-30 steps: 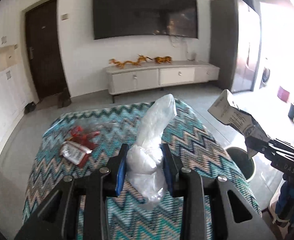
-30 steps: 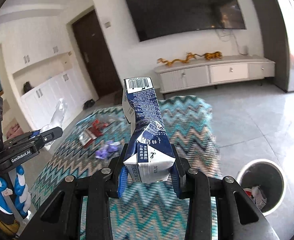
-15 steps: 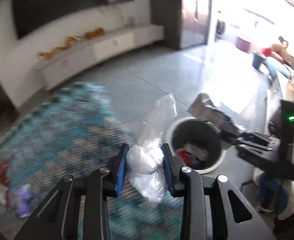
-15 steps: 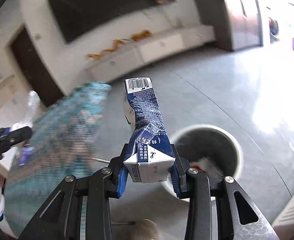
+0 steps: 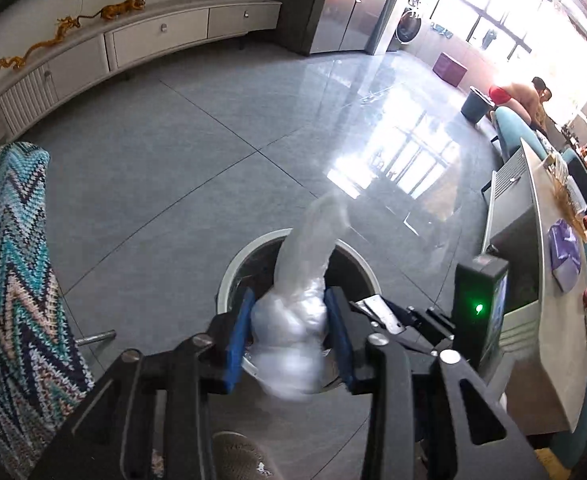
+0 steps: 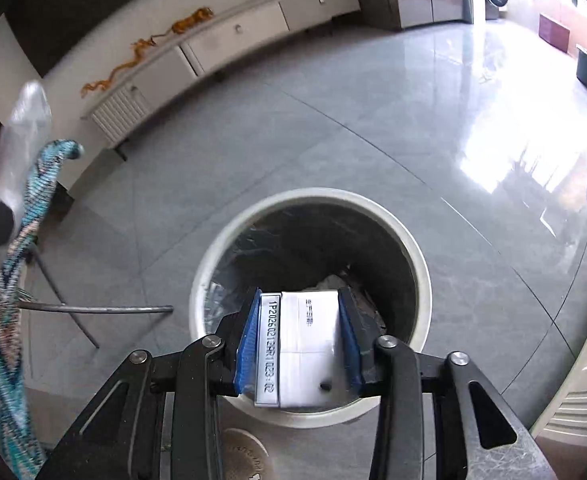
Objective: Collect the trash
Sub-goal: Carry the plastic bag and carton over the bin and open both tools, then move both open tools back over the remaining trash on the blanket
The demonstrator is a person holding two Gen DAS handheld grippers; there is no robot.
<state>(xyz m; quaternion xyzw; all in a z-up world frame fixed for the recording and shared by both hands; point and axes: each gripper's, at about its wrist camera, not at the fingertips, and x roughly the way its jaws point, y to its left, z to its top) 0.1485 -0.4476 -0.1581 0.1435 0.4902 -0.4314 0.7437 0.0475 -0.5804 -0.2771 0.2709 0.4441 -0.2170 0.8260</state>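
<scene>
**Materials and finishes**

Crinkled translucent plastic bag (image 5: 293, 312) is clamped by matt blue pads (image 5: 237, 344). A smooth white printed paper carton (image 6: 299, 344) fills the right gripper (image 6: 298, 342). The bin (image 6: 213, 264) at centre frame has a satin white rim. Glossy grey floor tiles (image 6: 373, 100) mirror the windows. Woven zigzag cloth (image 5: 9, 264) lies at left.

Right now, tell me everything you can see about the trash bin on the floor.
The trash bin is round, with a thick cream-white rim and a dark liner bag inside. It stands upright on the grey tiled floor, beside the zigzag-cloth table. Some crumpled trash lies at the bottom. The right claw holds a carton over its opening; the left claw holds a clear plastic bag above it. Neither touches the bin, as far as I can tell.
</scene>
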